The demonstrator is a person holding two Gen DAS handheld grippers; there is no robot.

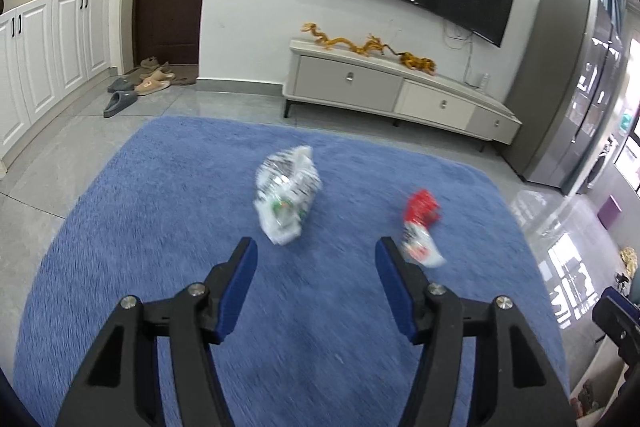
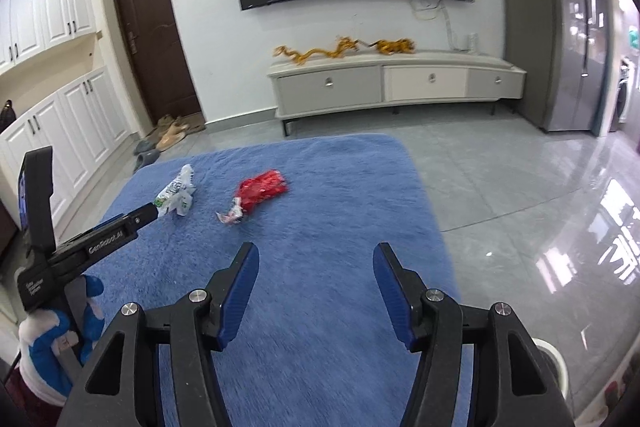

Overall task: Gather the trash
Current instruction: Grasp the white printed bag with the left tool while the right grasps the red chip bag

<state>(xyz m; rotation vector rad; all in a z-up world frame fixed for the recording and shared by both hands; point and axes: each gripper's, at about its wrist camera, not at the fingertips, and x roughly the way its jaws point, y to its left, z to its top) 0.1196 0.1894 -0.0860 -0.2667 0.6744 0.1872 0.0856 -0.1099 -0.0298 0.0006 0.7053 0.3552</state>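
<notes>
Two pieces of trash lie on a blue rug (image 1: 160, 227). A crumpled white printed wrapper (image 1: 286, 201) lies just beyond my left gripper (image 1: 316, 247), which hangs above the rug, open with nothing between its fingers. To its right lies a red and white wrapper (image 1: 420, 223), just past the right fingertip. In the right wrist view the white wrapper (image 2: 176, 197) and the red wrapper (image 2: 260, 193) lie ahead and to the left of my right gripper (image 2: 316, 251), which is open and empty over the rug (image 2: 340, 307). The left gripper's body (image 2: 100, 239) shows at the left, held by a gloved hand (image 2: 52, 347).
A white TV cabinet (image 1: 400, 91) with a golden dragon ornament (image 1: 368, 45) stands against the far wall under a wall TV. Slippers (image 1: 136, 87) lie by a brown door. A grey refrigerator (image 2: 560, 27) stands at the right on glossy grey tiles. A white round container rim (image 2: 556, 359) shows bottom right.
</notes>
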